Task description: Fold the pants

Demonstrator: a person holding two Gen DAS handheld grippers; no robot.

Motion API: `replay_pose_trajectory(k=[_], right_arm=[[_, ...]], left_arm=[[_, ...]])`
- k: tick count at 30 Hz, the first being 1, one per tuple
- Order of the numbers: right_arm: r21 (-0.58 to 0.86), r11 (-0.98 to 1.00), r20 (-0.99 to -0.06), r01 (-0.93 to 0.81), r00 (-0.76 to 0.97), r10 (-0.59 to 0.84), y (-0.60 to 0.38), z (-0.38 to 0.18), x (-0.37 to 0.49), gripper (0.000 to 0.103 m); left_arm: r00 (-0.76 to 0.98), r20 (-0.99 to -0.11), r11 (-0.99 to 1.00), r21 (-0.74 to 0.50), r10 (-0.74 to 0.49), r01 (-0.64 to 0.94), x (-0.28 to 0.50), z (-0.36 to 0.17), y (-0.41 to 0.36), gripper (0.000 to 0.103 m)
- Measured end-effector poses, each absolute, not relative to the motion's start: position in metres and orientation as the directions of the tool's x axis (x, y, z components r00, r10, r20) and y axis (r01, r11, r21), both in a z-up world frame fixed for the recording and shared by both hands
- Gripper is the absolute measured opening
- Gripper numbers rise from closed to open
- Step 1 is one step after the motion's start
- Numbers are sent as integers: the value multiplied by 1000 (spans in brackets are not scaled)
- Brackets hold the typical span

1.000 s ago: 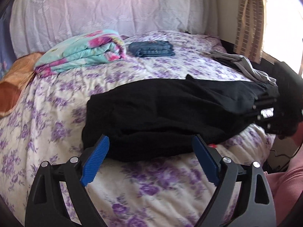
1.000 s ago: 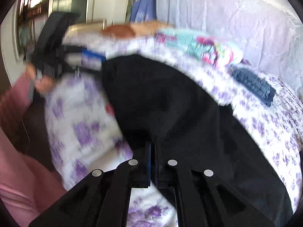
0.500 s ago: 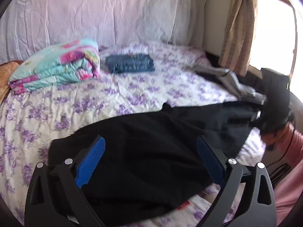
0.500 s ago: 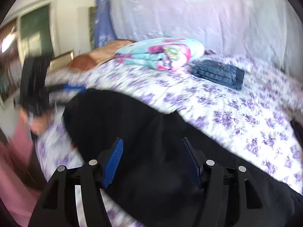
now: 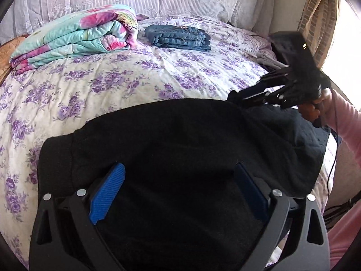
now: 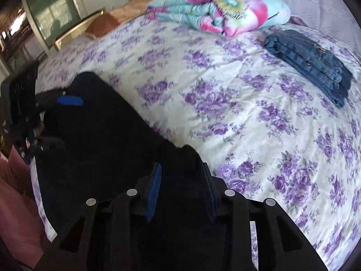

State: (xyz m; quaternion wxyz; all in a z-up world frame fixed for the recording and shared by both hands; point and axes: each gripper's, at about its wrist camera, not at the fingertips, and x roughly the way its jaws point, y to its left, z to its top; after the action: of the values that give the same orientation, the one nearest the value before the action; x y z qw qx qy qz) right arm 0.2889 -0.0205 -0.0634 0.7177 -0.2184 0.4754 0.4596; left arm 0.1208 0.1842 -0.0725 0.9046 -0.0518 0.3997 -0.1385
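Note:
Black pants (image 5: 180,144) lie folded across the near edge of the bed, also in the right wrist view (image 6: 108,140). My left gripper (image 5: 178,194) is open, its blue pads (image 5: 106,194) low over the near part of the pants. My right gripper (image 6: 182,185) is open, with a ridge of the black cloth between its pads; in the left wrist view it shows at the far right corner of the pants (image 5: 259,94). The left gripper shows in the right wrist view (image 6: 67,101) at the pants' left end.
The bed has a purple-flowered sheet (image 5: 126,79). A folded floral quilt (image 5: 76,38) and folded blue jeans (image 5: 180,37) lie at the back. Grey clothes (image 5: 268,61) lie at the right edge by a curtain. A framed mirror (image 6: 56,20) stands left of the bed.
The right gripper was shut a second ago and has opened over the pants. Both grippers have moved forward over the black cloth, which now lies flatter on the bed.

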Motion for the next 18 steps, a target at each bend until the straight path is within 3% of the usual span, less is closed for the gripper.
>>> replay_pose_trajectory(k=[4, 6, 11, 12, 13, 18], right_arm=[[194, 425, -900, -884, 12, 436, -18, -72, 292, 35], [234, 383, -898, -894, -48, 437, -17, -75, 292, 25], [377, 412, -843, -830, -123, 524, -20, -85, 313, 24], [390, 427, -835, -816, -117, 538, -21, -88, 316, 12], [379, 441, -836, -814, -97, 540, -21, -88, 318, 8], [406, 455, -743, -793, 4, 670, -43, -56, 333, 5]], left_arm=[[637, -710, 953, -213, -301, 214, 123, -73, 184, 97], [636, -710, 953, -211, -301, 216, 122, -73, 183, 98], [635, -708, 951, -219, -309, 219, 123, -74, 183, 98], [635, -708, 951, -219, -309, 219, 123, -73, 183, 98], [635, -708, 951, -220, -309, 218, 123, -73, 183, 98], [651, -705, 960, -199, -280, 197, 125, -71, 187, 98]])
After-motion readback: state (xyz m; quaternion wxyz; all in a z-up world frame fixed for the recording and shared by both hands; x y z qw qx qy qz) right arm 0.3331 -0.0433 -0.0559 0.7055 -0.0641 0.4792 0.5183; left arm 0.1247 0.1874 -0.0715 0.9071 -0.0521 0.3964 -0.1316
